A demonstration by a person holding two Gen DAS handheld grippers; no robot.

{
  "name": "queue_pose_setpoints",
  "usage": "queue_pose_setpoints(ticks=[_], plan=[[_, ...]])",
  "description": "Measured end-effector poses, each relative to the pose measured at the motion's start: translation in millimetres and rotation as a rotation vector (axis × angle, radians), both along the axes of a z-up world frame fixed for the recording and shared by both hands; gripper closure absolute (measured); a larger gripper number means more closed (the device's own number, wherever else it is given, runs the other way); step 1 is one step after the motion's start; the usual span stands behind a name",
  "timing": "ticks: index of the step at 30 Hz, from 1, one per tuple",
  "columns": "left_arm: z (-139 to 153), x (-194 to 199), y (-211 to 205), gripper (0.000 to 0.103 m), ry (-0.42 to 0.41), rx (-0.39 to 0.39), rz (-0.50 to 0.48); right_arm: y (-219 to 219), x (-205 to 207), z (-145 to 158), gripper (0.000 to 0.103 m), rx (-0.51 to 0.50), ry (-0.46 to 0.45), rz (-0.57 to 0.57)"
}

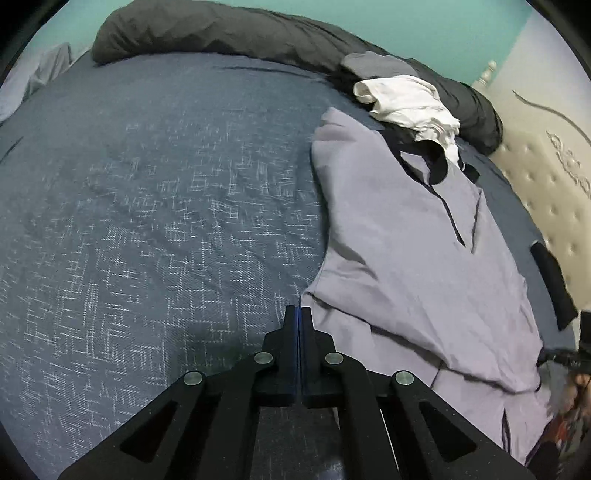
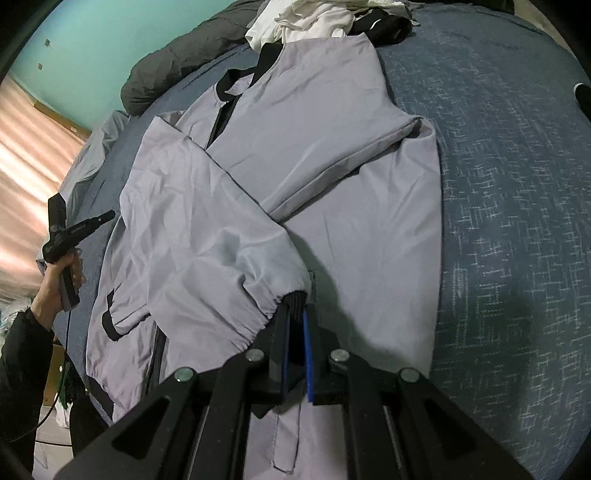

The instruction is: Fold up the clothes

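The right claw (image 2: 296, 317) pinches the black ribbed cuff (image 2: 295, 301) of a sleeve (image 2: 207, 236) belonging to a pale lilac jacket (image 2: 332, 155), the sleeve drawn across the jacket's front. The left claw (image 1: 298, 314) is pressed together with nothing in it, just beside the jacket's edge. The jacket lies flat on a bed with a blue cover (image 1: 147, 206). Beyond it sit crumpled white clothes (image 1: 406, 101) and a rolled dark grey duvet (image 1: 221, 33).

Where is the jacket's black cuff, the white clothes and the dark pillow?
black cuff (image 2: 295, 301): right wrist view, ribbed end.
white clothes (image 1: 406, 99): left wrist view, middle of pile.
dark pillow (image 1: 207, 33): left wrist view, its top.
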State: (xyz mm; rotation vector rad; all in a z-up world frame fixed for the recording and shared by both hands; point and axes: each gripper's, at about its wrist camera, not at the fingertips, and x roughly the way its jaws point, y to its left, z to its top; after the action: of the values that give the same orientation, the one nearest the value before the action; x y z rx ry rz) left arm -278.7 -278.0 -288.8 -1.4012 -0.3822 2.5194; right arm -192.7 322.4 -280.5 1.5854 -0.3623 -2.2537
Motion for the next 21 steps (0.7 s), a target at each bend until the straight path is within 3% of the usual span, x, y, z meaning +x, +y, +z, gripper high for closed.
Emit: queue_pose_setpoints(ticks=[2, 3, 5, 6, 11, 13, 21], plan=[[-4, -1, 4, 0.092, -0.017, -0.002, -0.001, 3, 1, 2, 0.097, -0.006, 0.002, -0.009], [-7, -2, 4, 0.074, -0.029, 0.006, 0.003, 5, 1, 2, 0.097, -0.009, 0.003, -0.013], [-15, -4, 7, 0.058, -0.052, 0.047, 0.014, 3, 3, 4, 0.097, -0.008, 0.005, -0.011], [-20, -6, 10, 0.058, -0.061, 0.078, 0.021, 2, 4, 5, 0.097, -0.008, 0.006, -0.010], [-34, -3, 11, 0.062, -0.080, 0.095, 0.032, 0, 6, 10, 0.097, -0.010, 0.011, -0.004], [-34, -3, 8, 0.100, -0.084, 0.105, 0.038, 0, 7, 11, 0.097, -0.012, 0.014, -0.002], [-18, 4, 3, 0.101, -0.037, 0.040, 0.036, -1, 6, 9, 0.097, 0.002, 0.014, -0.002]])
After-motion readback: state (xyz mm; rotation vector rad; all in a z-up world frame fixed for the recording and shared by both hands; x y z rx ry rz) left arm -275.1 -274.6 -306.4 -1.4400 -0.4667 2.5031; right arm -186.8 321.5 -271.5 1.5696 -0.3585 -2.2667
